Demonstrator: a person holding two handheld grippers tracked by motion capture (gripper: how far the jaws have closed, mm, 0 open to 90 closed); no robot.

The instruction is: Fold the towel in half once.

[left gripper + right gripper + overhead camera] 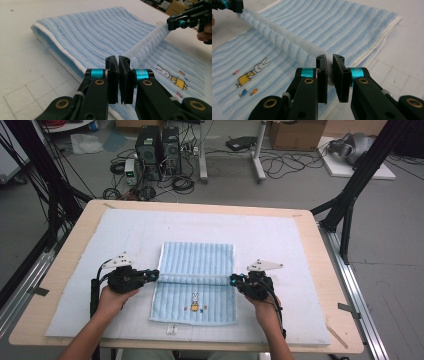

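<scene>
The towel (196,282) lies flat in the middle of the white mat (280,245), light blue stripes, bunny print (194,302) on the near half, and it looks like a fold is underway: a raised ridge of cloth runs across it from side to side, pinched at each end. The left gripper (154,275) is clenched on the left end of that ridge, jaws nearly together with towel edge between them in the left gripper view (119,75), and the right gripper (234,280) is clamped on the right end the same way (329,75) (a bit of white pile shows between its pads). To do this well I'd say keep both ends level and move them together, so the edge stays straight and lands square on the far hem, with light tension across the ridge so the middle doesn't sag. Watch that only one layer is caught. Around it: the mat sits on a wooden table (320,250), with a small white clip-like thing (172,329) just near of the towel, out of the way. Beyond the table it's computer towers (158,147), cables and boxes on the floor, nothing in the path. The black frame legs (350,205) stand well clear too.
</scene>
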